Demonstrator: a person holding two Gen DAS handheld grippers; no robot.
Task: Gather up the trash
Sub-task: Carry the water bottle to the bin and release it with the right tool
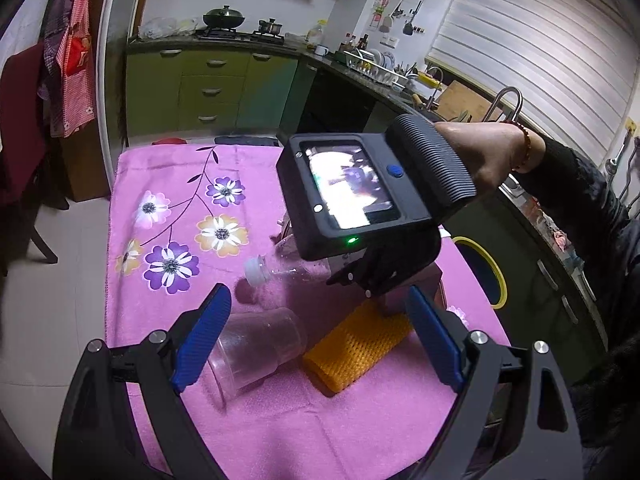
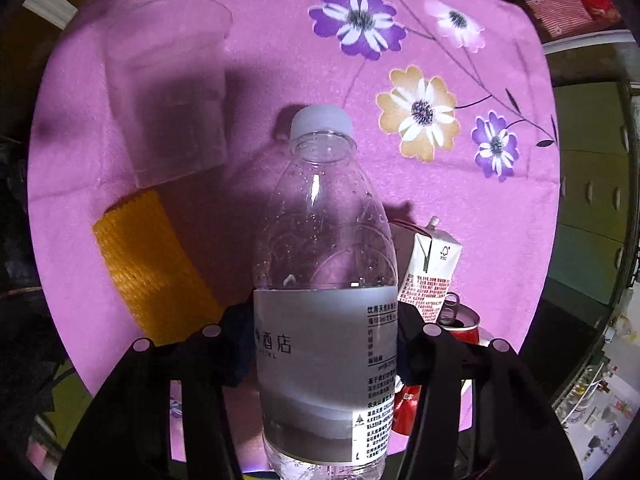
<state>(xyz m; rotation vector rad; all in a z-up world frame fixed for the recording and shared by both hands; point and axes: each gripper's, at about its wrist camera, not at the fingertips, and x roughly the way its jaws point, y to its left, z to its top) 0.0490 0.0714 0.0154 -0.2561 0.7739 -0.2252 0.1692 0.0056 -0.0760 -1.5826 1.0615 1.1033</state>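
Observation:
My right gripper (image 2: 326, 344) is shut on an empty clear plastic bottle (image 2: 324, 280) with a white cap and grey label, held above the pink flowered cloth (image 2: 280, 60). In the left wrist view the right gripper (image 1: 360, 276) hovers over the table with the bottle (image 1: 276, 268) sticking out to the left. My left gripper (image 1: 316, 340) is open, its blue pads either side of a clear plastic cup (image 1: 256, 352) lying on its side and an orange foam net (image 1: 356, 344). The cup (image 2: 168, 92) and net (image 2: 148, 264) also show in the right wrist view.
A white drink carton (image 2: 430, 272) and a red soda can (image 2: 452, 344) sit on the cloth near the bottle. A yellow-rimmed bin (image 1: 486, 268) stands right of the table. Kitchen cabinets (image 1: 212, 88) and a counter lie beyond; a chair (image 1: 24, 140) stands left.

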